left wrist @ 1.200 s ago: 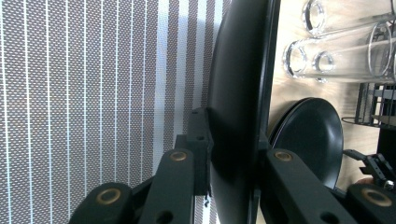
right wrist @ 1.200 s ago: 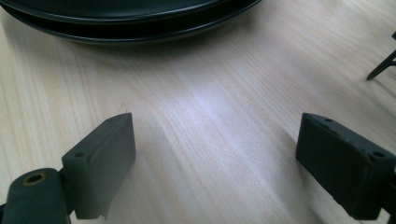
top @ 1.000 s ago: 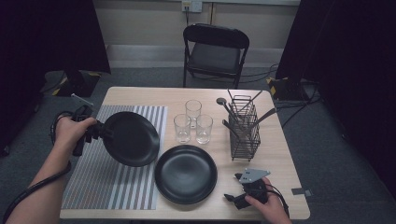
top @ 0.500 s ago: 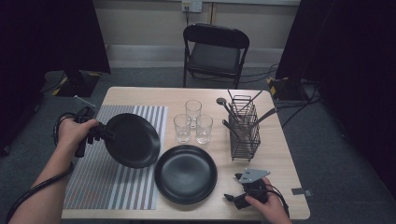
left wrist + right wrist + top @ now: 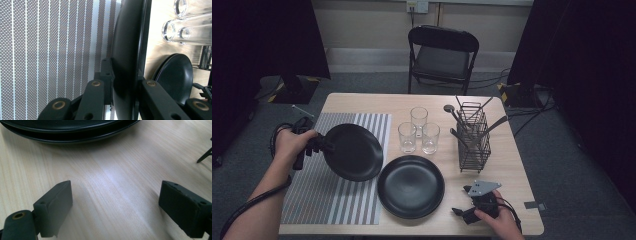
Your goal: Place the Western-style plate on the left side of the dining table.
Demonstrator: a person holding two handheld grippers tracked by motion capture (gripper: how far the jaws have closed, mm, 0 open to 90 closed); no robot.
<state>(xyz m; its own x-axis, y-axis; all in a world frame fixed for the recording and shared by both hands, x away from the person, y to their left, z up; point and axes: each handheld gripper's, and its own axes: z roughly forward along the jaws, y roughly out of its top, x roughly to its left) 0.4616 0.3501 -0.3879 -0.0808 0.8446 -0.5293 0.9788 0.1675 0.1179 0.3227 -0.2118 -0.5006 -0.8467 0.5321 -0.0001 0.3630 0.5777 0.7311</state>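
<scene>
High view: the left tool point(image 5: 318, 145) is clenched on the rim of a black plate point(image 5: 354, 151) and holds it tilted above the striped mat point(image 5: 312, 195) that covers the bench's left part. A second black plate point(image 5: 411, 186) lies flat near the front edge, just right of the mat. By my judgement the step in hand is carrying the lifted plate over to be set down; the next move calls for levelling it and lowering it gently, either onto the mat or onto the flat plate. The right tool point(image 5: 468, 212) rests on the bench point(image 5: 512, 165) near the front right corner, beside the flat plate. Three glasses point(image 5: 418, 131) and a wire utensil rack point(image 5: 473, 141) stand behind.

Left gripper view: the held plate point(image 5: 126, 57) stands edge-on between the two jaws, whose pads press on both faces at its rim.

Right gripper view: the right tool's point(image 5: 115, 207) jaws stand wide apart, released, with bare wood between them and the flat plate point(image 5: 70, 130) just ahead.
</scene>
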